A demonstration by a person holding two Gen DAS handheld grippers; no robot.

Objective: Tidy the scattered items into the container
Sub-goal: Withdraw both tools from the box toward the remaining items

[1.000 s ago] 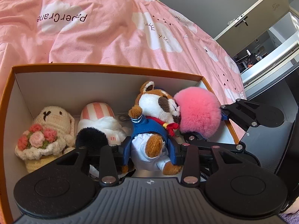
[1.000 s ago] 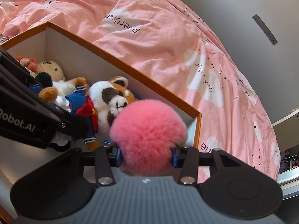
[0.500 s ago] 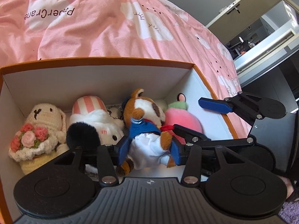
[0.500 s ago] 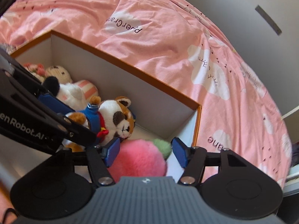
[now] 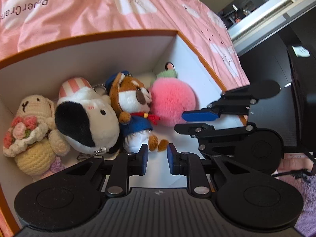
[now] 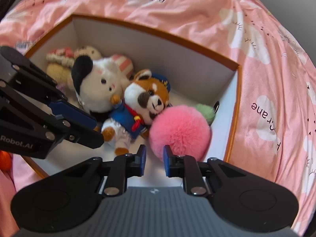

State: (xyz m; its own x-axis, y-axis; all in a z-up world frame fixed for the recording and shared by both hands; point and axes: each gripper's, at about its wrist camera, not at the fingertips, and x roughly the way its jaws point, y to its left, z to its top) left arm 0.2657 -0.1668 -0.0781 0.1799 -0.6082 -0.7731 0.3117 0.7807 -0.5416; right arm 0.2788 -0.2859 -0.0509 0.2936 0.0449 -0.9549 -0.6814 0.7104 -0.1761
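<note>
Both toys had dropped from the fingers into the box [image 5: 173, 45]. Left wrist view: left gripper [image 5: 157, 156] closing, empty, sailor fox plush [image 5: 134, 106] just above its fingers. Right wrist view: right gripper [image 6: 154, 159] closing, empty; pink pompom [image 6: 179, 130] just beyond, centre frame.

I see a bed under a rumpled pink quilt printed with white clouds [image 6: 197, 9]. Directly on it sits an open rectangular cardboard box, orange rimmed with white inner walls [image 5: 83, 59], holding plush toys.
</note>
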